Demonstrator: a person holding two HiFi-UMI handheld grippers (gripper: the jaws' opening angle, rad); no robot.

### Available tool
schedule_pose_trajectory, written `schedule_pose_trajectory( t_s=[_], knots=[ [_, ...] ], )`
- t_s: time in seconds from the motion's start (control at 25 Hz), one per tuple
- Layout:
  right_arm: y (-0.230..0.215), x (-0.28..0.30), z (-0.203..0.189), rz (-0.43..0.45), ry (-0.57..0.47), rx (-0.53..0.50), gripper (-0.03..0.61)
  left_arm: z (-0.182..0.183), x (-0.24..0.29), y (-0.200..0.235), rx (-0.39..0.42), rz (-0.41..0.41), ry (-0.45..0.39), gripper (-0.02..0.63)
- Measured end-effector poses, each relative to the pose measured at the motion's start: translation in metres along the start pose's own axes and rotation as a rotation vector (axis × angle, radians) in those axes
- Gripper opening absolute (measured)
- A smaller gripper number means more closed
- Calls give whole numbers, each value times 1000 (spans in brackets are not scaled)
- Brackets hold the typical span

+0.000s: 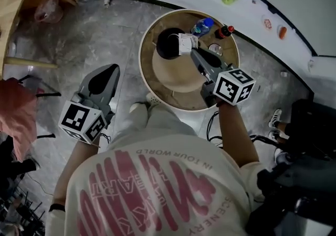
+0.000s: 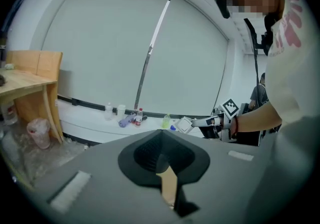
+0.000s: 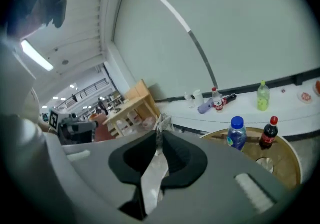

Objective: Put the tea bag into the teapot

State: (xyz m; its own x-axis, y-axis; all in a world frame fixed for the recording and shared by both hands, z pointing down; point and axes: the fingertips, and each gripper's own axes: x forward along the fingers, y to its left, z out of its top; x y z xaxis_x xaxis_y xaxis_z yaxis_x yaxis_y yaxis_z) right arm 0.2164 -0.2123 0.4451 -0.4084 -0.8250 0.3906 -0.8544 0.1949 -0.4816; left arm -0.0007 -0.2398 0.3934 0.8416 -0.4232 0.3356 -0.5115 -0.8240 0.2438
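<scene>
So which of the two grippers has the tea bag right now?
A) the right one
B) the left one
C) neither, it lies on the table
A: the right gripper is shut on the white tea bag at the edge of the dark teapot, while the left gripper is shut with nothing in it, out over the floor.
</scene>
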Motion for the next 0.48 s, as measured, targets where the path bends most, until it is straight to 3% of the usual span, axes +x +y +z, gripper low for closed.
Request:
schedule_pose_trajectory(
  t_s=[0.2,0.48],
  knots=[
    [-25,35,-19,-34,170,-185,44,2,-3,4,-74,66,13,14],
    [-42,65,-41,-48,330,-286,44,-4,-8,16,-91,132,16,14]
  ],
)
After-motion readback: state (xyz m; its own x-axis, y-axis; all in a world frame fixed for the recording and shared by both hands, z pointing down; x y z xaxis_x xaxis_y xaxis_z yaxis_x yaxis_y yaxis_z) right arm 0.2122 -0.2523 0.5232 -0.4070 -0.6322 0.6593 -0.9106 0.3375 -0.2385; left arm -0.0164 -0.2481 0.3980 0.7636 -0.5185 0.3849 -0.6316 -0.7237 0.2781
